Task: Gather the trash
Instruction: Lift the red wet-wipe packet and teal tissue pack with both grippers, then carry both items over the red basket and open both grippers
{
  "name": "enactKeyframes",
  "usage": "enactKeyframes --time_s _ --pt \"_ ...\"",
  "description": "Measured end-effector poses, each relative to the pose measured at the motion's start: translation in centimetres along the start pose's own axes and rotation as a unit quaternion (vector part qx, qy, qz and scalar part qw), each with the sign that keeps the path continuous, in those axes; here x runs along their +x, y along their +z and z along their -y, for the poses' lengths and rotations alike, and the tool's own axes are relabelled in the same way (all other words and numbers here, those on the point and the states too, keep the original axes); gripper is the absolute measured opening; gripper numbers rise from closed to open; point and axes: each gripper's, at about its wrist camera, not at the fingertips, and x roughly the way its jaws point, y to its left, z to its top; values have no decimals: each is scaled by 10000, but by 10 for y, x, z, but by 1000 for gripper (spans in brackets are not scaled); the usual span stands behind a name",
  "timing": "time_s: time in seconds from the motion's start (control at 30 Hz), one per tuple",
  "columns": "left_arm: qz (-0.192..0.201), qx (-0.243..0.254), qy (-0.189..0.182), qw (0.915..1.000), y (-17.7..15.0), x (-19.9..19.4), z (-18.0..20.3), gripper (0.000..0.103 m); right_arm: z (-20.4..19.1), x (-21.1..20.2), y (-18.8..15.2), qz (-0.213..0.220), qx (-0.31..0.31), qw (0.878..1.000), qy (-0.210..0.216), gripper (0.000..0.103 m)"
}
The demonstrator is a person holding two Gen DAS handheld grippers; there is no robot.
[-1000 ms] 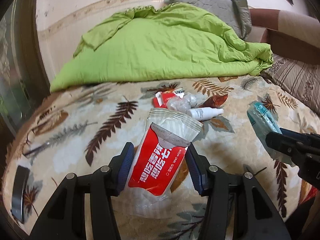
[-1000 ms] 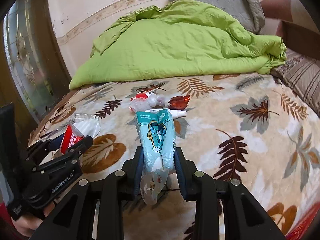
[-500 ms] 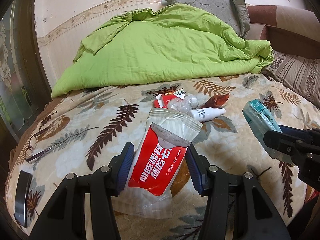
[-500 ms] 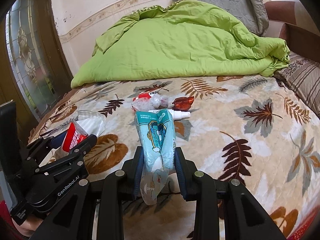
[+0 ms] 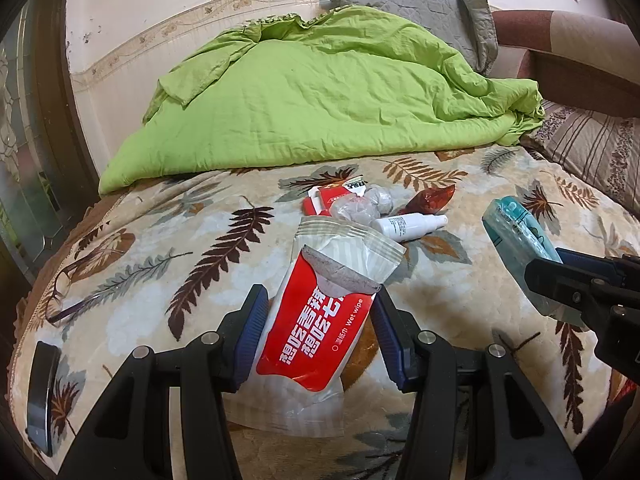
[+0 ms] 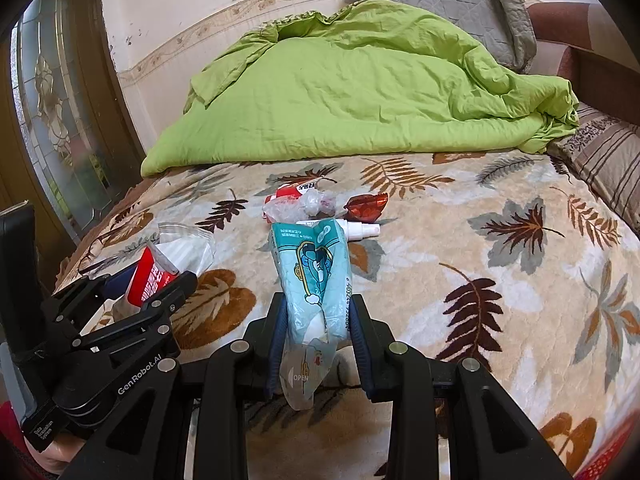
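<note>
Wet-wipe pack [image 5: 320,320] clamped in left gripper [image 5: 318,320].

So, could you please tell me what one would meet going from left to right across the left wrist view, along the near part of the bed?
Dark phone → glasses → red wet wipe pack in the left gripper → teal tissue pack in the right gripper.

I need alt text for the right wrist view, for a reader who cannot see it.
The right claw grips a teal tissue pack above a leaf-patterned bed. Small trash lies beyond; the left claw holds a red wipe packet.
</note>
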Motion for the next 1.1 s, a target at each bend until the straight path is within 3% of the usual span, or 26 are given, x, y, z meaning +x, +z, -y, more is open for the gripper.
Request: enactKeyframes --time_s 0.2,0.4,0.67,0.77,0.9,1.1 --pt "-19 -21 -274 9996 -1 -1 4 51 3 -8 1 43 87 10000 10 33" --pt "70 23 -1003 9949 0 -26 12 51 19 -45 -11 98 597 9979 231 33" --pt "135 555 -1985 9784 8 -68 64 51 62 -126 -35 286 1274 9914 123 33" --pt "169 807 -2441 9662 16 -87 92 51 85 -163 -47 481 1552 9866 -163 33" --pt "156 1196 -3076 9438 24 -112 140 51 123 -207 -67 680 2048 9745 -609 33" --pt "-240 1615 -3960 9036 25 -134 219 52 184 -259 -110 778 2843 9439 -1489 34"
